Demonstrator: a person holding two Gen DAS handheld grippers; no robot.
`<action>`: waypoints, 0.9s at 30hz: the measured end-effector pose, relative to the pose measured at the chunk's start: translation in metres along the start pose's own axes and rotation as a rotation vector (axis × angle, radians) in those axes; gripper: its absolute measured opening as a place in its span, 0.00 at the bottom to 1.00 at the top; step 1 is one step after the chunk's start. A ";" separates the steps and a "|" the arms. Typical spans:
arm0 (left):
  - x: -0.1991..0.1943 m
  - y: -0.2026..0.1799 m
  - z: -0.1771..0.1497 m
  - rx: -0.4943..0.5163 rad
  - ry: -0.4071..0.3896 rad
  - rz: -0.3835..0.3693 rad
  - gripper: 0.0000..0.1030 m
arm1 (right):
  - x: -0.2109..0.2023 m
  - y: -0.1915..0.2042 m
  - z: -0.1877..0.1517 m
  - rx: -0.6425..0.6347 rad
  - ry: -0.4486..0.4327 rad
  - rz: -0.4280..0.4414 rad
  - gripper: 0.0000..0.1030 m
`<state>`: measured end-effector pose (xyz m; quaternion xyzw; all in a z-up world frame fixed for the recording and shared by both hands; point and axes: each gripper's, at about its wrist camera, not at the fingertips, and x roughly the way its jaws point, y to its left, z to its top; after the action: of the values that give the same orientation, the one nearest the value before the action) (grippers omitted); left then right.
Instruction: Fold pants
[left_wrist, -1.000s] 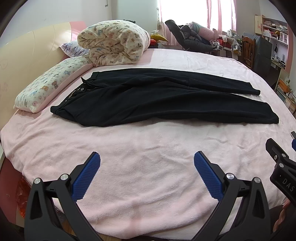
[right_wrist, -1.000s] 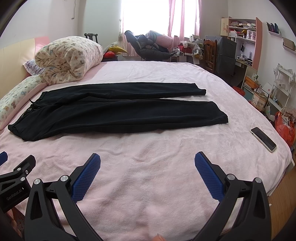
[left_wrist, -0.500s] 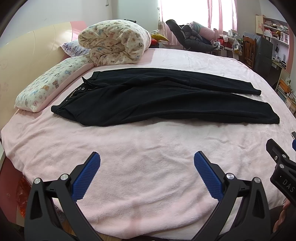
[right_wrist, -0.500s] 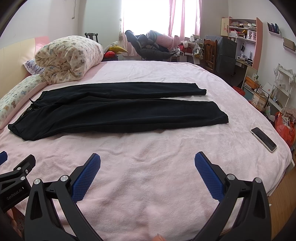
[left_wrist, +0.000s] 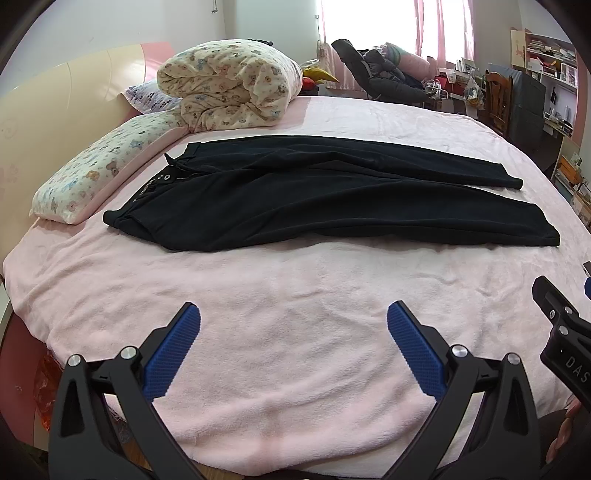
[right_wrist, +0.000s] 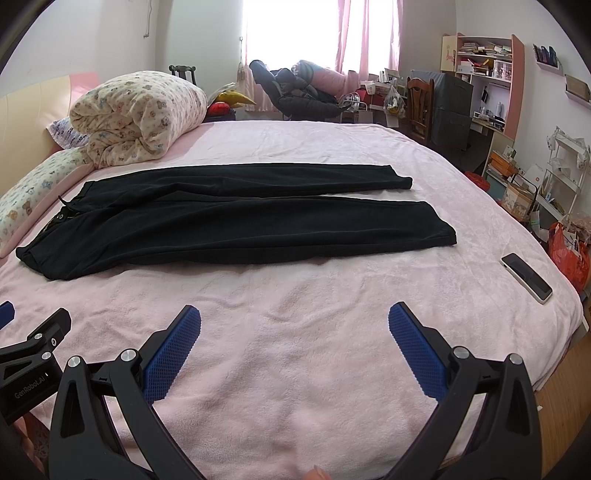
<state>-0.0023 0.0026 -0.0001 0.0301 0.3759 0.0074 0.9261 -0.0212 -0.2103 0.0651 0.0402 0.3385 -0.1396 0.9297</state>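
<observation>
Black pants (left_wrist: 314, 192) (right_wrist: 236, 221) lie flat across the pink bed, waistband to the left near the pillow, both legs stretched to the right and slightly apart at the cuffs. My left gripper (left_wrist: 293, 321) hovers open over the bed's near edge, well short of the pants, nothing between its blue pads. Equally wide stands my right gripper (right_wrist: 294, 321), open and holding nothing, also near the front edge. Each view catches the other gripper's black body at its side.
A rolled patterned quilt (left_wrist: 229, 88) and a pillow (left_wrist: 99, 177) sit at the head on the left. A phone (right_wrist: 526, 277) lies on the bed's right edge. A chair with dark clothes (right_wrist: 295, 92), a desk and shelves (right_wrist: 480, 74) stand beyond the bed.
The left wrist view has drifted slightly, so the pants sit a touch lower in frame. Both grippers remain open and the pants lie unmoved.
</observation>
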 end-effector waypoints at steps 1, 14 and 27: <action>0.000 0.001 0.000 0.000 0.000 0.000 0.98 | 0.000 0.000 0.000 0.000 0.000 0.000 0.99; 0.000 0.000 0.000 0.001 0.001 0.001 0.98 | 0.001 -0.001 -0.001 0.001 0.001 0.000 0.99; -0.005 0.010 -0.003 0.006 -0.005 -0.007 0.98 | 0.002 -0.007 -0.002 0.028 0.001 0.011 0.99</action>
<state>-0.0079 0.0125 0.0013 0.0314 0.3738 0.0029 0.9270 -0.0228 -0.2175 0.0624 0.0553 0.3367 -0.1391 0.9296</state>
